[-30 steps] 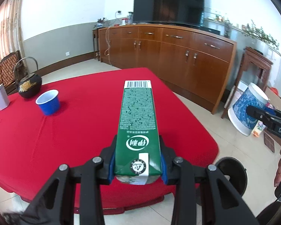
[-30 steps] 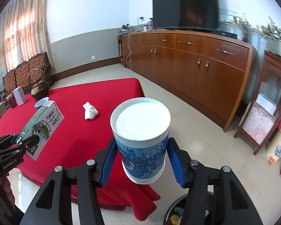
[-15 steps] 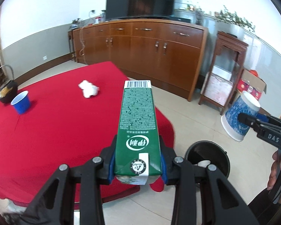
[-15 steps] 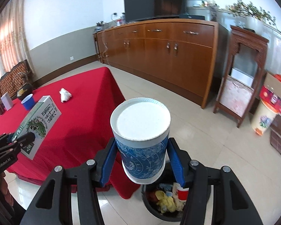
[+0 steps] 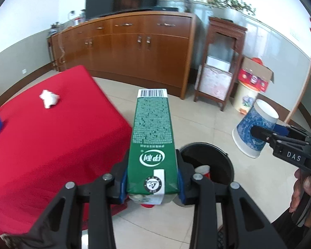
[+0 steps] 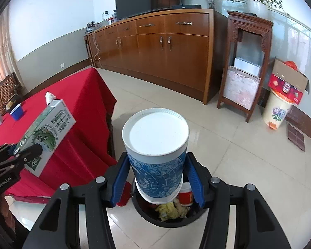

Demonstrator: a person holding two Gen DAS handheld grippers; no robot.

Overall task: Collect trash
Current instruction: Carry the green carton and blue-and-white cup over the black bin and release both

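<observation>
Left wrist view: the left gripper (image 5: 152,183) is clamping a green milk carton (image 5: 152,143), barcode at its far end, white logo facing up, over the black trash bin (image 5: 226,166) beside the red table (image 5: 51,141). The right gripper (image 6: 157,176), lettered "DAS", is squeezing a blue-patterned paper cup (image 6: 156,155) bottom-forward above the bin's rubbish. "GenRobot.AI" is showing on the left gripper's side.

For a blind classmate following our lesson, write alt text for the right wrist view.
The right gripper holds a blue-patterned paper cup above a black trash bin holding scraps. At left, the left gripper carries a green milk carton beside a red table.
</observation>
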